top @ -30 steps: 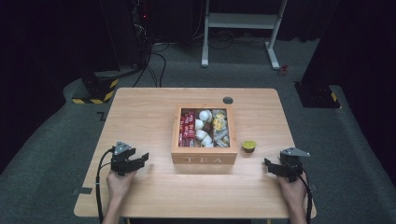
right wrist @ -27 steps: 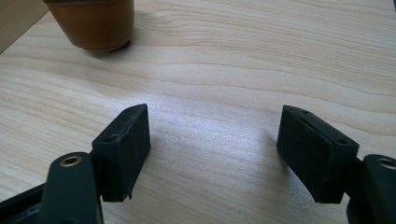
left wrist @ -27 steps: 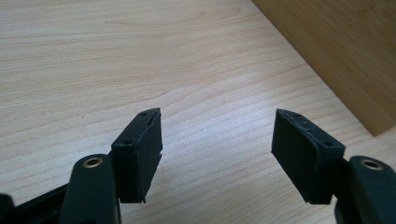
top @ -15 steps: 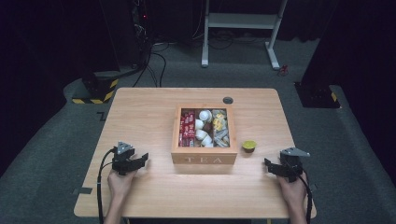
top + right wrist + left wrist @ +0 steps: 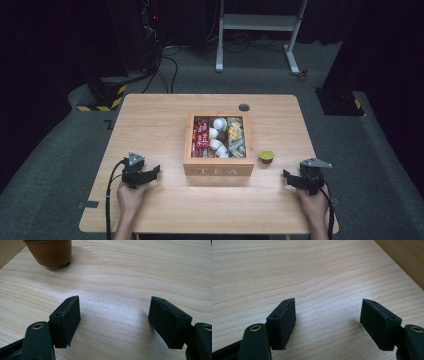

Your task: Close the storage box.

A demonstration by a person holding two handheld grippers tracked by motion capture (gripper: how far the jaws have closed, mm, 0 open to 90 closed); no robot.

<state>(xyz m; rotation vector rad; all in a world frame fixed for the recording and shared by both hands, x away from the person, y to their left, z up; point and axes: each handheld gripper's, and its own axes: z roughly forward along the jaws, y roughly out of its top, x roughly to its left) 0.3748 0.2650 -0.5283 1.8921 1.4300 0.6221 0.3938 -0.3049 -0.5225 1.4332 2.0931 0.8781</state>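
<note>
A light wooden table (image 5: 160, 120) stands on grey carpet in a dark room, with wide bare wood on its left and right parts. The wooden tea box (image 5: 217, 167) sits in the middle, and the small brown cup with green top (image 5: 266, 156) stands just beside its right front corner. Near the front edge, the left gripper (image 5: 150, 173) has just been opening its jaws, now spread over bare wood with nothing between; the right gripper (image 5: 289, 179), also spread and empty, points toward the cup.
</note>
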